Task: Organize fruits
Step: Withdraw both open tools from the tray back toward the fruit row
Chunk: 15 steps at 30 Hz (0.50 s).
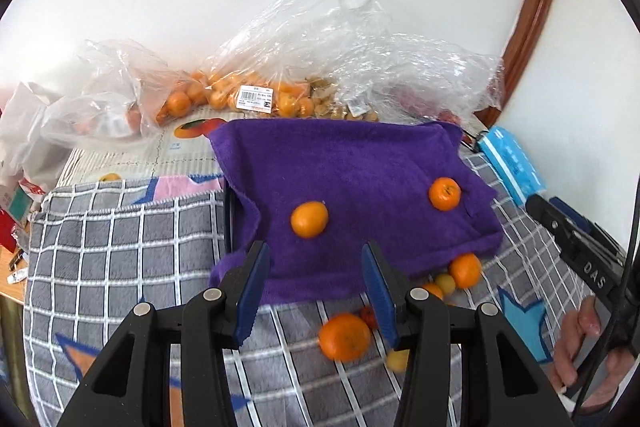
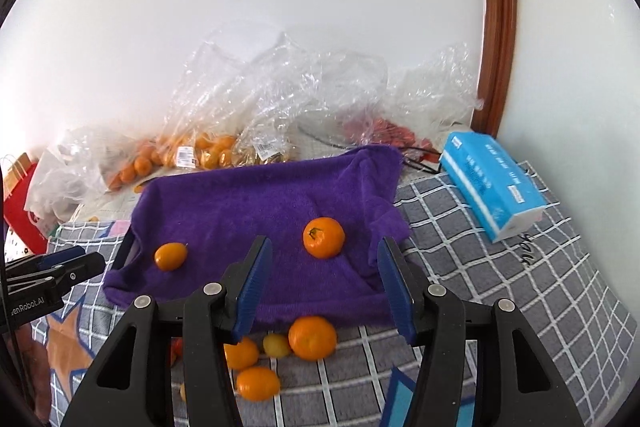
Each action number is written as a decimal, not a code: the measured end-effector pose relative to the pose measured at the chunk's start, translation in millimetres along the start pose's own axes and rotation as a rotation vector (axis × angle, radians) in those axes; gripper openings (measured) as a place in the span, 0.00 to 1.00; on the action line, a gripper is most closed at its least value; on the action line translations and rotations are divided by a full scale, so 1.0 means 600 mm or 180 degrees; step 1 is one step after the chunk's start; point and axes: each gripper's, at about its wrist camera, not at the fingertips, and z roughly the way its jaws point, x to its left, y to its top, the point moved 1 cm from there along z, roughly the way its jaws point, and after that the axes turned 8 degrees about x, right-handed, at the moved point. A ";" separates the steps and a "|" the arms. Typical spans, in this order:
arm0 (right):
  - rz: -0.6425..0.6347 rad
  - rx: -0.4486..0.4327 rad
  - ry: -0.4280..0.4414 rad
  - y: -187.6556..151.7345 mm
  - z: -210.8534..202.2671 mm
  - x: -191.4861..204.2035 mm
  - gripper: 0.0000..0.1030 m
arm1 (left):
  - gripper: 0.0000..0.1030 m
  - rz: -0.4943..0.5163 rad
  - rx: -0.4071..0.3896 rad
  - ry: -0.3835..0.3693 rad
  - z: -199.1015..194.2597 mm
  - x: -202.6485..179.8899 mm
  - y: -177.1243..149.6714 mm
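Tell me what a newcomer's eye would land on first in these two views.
The purple towel draped over a tray, mid-frame, with two oranges on top. More loose fruit lies on the grey checked blanket at the towel's near edge. Crinkled clear bags of fruit line the wall.

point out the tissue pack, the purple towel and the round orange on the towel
tissue pack (image 2: 494,183), right wrist view, blue top face
purple towel (image 2: 240,203), right wrist view, bare middle
round orange (image 2: 324,238), right wrist view, centre
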 end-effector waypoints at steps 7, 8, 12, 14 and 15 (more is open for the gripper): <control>0.0054 -0.0148 -0.0066 -0.026 -0.054 -0.017 0.54 | 0.44 -0.0015 -0.0143 0.0073 -0.039 -0.010 -0.040; 0.0051 -0.0167 -0.0082 -0.029 -0.060 -0.019 0.56 | 0.44 -0.0023 -0.0155 0.0057 -0.043 -0.011 -0.046; 0.0074 -0.0154 -0.0065 -0.045 -0.074 -0.027 0.58 | 0.44 -0.0111 -0.0299 0.0125 -0.057 -0.012 -0.066; 0.0111 -0.0107 0.0009 -0.055 -0.077 -0.034 0.58 | 0.44 -0.0131 -0.0328 0.0145 -0.061 -0.011 -0.075; 0.0120 -0.0090 0.0038 -0.059 -0.077 -0.037 0.58 | 0.44 -0.0133 -0.0326 0.0150 -0.061 -0.010 -0.078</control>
